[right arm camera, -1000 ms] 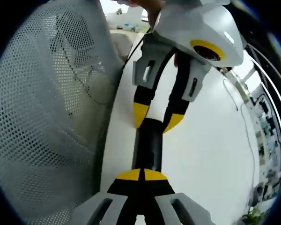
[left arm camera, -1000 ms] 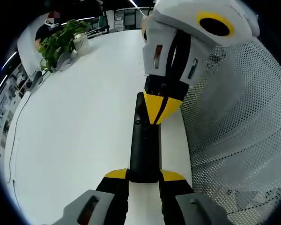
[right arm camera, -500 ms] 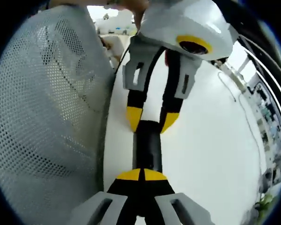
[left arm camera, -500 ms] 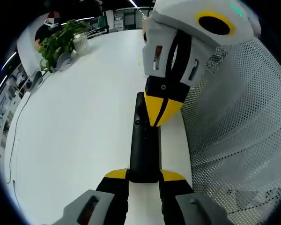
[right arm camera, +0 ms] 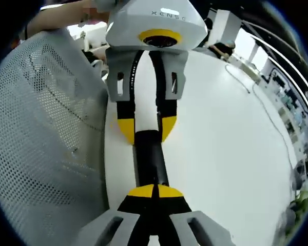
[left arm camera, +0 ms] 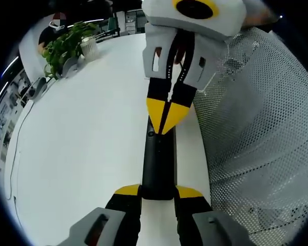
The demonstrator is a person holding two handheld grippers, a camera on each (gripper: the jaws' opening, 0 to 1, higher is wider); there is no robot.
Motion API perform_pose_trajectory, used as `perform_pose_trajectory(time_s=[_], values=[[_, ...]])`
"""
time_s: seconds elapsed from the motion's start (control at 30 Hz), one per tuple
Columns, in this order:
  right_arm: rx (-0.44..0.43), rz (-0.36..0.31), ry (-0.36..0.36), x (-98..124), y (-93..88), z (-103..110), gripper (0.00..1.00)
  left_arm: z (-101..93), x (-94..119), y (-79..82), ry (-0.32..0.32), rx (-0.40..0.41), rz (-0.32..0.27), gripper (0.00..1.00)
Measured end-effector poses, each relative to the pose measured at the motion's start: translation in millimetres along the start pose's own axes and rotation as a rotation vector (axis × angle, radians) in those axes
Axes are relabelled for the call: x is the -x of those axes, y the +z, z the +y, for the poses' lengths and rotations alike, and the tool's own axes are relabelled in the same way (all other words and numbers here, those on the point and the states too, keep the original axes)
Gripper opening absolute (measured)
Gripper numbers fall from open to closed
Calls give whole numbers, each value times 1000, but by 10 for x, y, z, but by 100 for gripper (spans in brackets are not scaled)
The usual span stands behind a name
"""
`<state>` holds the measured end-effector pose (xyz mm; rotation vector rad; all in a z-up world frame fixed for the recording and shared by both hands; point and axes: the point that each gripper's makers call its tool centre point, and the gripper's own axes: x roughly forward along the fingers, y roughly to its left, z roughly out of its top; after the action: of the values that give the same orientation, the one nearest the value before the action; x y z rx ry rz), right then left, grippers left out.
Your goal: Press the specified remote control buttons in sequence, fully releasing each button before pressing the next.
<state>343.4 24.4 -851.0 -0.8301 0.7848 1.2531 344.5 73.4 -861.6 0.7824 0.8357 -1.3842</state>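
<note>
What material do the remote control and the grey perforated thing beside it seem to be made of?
The remote control looks like matte black plastic: dark, smooth, hardly any shine. The grey mesh surface seems a stretched woven fabric or perforated plastic: regular small holes, slightly see-through; which one is unclear.

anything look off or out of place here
Nothing stands out. The black remote lies flat on the white table, its near end gripped by the left tool; the right tool, shut, has its tips at the far end. A mesh chair back stands alongside.

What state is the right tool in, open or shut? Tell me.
Shut: the right tool has its yellow tips pressed together over the black remote.
</note>
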Motion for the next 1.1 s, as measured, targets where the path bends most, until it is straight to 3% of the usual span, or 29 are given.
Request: perform_pose_trajectory(time_s=[0.1, 0.2, 0.37, 0.47, 0.8, 0.93, 1.1], values=[[-55, 22, 22, -5, -8, -15, 0, 1, -1, 1, 0, 0, 0, 25], [-53, 32, 36, -2, -6, -15, 0, 3, -4, 0, 0, -1, 1, 25], [-123, 18, 67, 28, -7, -47, 0, 1, -4, 0, 2, 1, -1, 25], [-113, 26, 39, 32, -17, -115, 0, 1, -2, 0, 2, 0, -1, 25], [-117, 61, 105, -57, -14, -133, 0, 1, -4, -3, 1, 0, 1, 25], [-164, 101, 158, -77, -7, -151, 0, 1, -3, -2, 0, -1, 2, 25], [-123, 178, 192, -104, -3, -149, 0, 3, -4, -2, -1, 0, 2, 25]])
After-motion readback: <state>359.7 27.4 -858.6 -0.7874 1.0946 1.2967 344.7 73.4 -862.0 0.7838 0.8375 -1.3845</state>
